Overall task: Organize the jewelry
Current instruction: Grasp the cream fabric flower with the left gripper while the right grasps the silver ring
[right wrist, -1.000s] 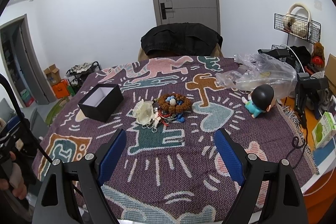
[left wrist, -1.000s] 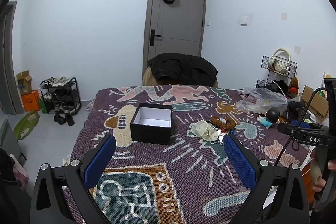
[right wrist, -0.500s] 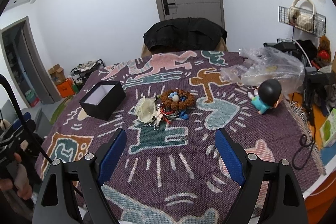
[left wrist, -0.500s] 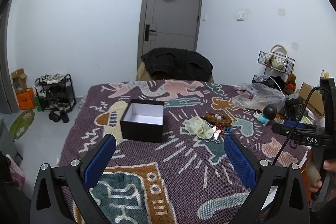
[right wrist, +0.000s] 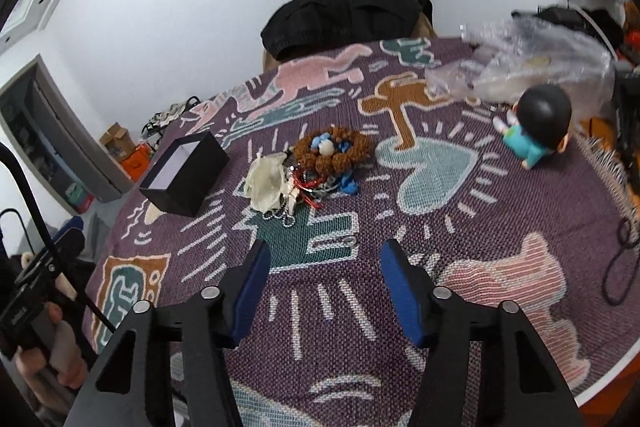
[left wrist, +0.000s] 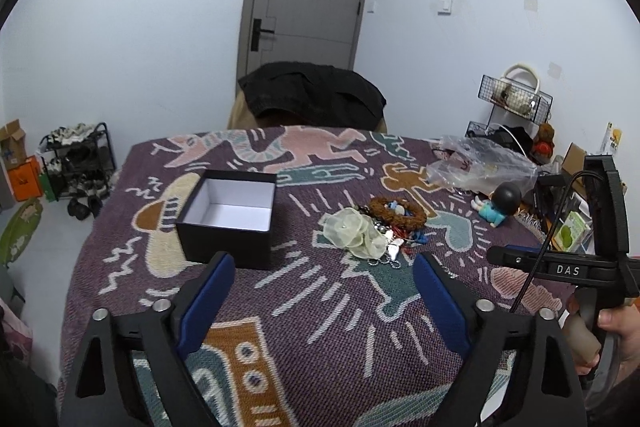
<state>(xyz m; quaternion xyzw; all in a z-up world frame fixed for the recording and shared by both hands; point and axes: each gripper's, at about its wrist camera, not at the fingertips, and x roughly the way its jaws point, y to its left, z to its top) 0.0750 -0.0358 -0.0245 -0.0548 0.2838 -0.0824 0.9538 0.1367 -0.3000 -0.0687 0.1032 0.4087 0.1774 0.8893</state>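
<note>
Jewelry (left wrist: 384, 227) on patterned blanket (left wrist: 320, 307)

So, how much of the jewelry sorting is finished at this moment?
Nothing is sorted yet: the black box is empty. The left gripper and right gripper hold nothing, jaws just narrowing. The whole jewelry pile is still on the patterned cloth.

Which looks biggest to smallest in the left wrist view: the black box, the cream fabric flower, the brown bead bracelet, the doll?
1. black box
2. cream fabric flower
3. brown bead bracelet, about the flower's size, so unsure
4. doll, though it sits farther away
</note>
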